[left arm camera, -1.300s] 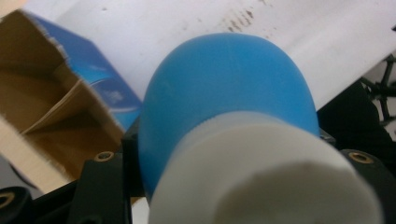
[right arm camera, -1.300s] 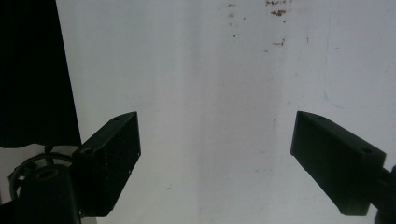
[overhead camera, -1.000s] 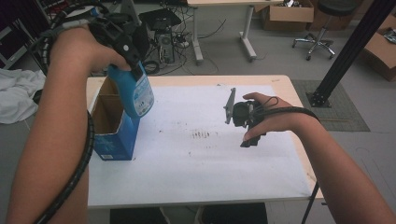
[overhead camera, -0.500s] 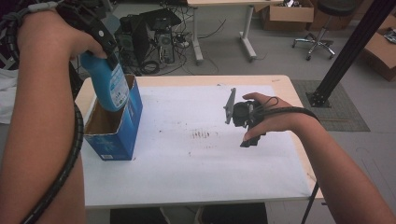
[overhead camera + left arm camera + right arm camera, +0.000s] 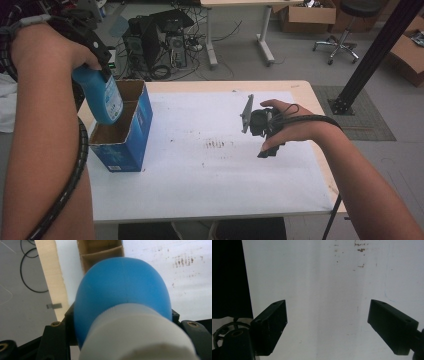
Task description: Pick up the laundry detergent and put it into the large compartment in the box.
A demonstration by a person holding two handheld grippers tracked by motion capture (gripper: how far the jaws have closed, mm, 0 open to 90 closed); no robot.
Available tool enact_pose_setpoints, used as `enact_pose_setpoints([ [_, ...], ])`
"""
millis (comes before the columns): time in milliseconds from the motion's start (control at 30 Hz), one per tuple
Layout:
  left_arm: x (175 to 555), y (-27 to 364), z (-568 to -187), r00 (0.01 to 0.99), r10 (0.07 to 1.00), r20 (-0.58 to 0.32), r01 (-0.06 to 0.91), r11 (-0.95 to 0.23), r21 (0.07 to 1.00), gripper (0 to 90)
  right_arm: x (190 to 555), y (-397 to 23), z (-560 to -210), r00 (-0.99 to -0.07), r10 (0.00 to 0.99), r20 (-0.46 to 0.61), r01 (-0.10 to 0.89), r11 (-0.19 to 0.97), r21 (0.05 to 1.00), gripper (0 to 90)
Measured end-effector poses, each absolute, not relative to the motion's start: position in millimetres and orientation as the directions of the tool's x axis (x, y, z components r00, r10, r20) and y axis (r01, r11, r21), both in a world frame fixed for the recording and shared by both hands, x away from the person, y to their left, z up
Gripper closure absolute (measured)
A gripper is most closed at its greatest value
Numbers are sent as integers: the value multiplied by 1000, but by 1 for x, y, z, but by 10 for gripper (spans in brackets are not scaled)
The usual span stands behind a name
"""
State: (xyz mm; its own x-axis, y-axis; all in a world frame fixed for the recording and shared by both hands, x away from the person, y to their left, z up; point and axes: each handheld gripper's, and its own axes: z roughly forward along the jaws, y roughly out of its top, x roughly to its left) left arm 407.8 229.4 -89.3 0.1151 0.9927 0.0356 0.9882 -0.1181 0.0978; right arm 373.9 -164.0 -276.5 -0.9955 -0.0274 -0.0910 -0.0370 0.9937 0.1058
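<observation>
A blue bottle (image 5: 101, 98) with a white label hangs upright over the open top of a blue cardboard box (image 5: 126, 142) at the table's left edge. Its base is level with the rim of the box's near compartment. My left gripper (image 5: 96, 74) is shut on the bottle's neck from above. In the left gripper view the bottle (image 5: 120, 297) and its white cap sit between the jaws of the left gripper (image 5: 125, 323), with the box's brown compartments (image 5: 100, 251) beyond. My right gripper (image 5: 266, 146) hovers open over the white sheet (image 5: 200, 165). In its own view the right gripper (image 5: 327, 315) holds nothing.
The white sheet (image 5: 324, 277) carries a small patch of brown specks (image 5: 219, 145). The table's wooden edge (image 5: 310, 95) runs at right. Behind the table on the floor are computer cases (image 5: 157, 42), cables, a desk leg (image 5: 265, 35), an office chair (image 5: 345, 35) and a black pole (image 5: 372, 55).
My left gripper has carried the bottle leftward and slightly down, from above the box's right side to its near compartment. The right gripper has stayed in place, open.
</observation>
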Motion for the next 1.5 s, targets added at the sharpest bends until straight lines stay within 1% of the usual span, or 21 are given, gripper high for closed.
enact_pose_setpoints([
  [600,418,242,-147,112,994,9,991,-113,71,393,372,-163,-276,-995,-35,-90,-45,993,105,159],
  [700,420,240,-157,124,992,19,990,-125,70,393,372,-164,-277,-996,-34,-87,-43,994,103,159],
  [900,423,241,-172,125,992,13,990,-126,70,393,372,-166,-275,-996,-26,-84,-34,994,106,159],
  [1100,426,240,-192,136,990,25,989,-137,52,393,371,-167,-274,-996,-21,-86,-30,994,109,159],
  [1500,428,244,-234,133,991,18,991,-133,22,393,369,-165,-276,-996,-23,-84,-31,994,104,159],
])
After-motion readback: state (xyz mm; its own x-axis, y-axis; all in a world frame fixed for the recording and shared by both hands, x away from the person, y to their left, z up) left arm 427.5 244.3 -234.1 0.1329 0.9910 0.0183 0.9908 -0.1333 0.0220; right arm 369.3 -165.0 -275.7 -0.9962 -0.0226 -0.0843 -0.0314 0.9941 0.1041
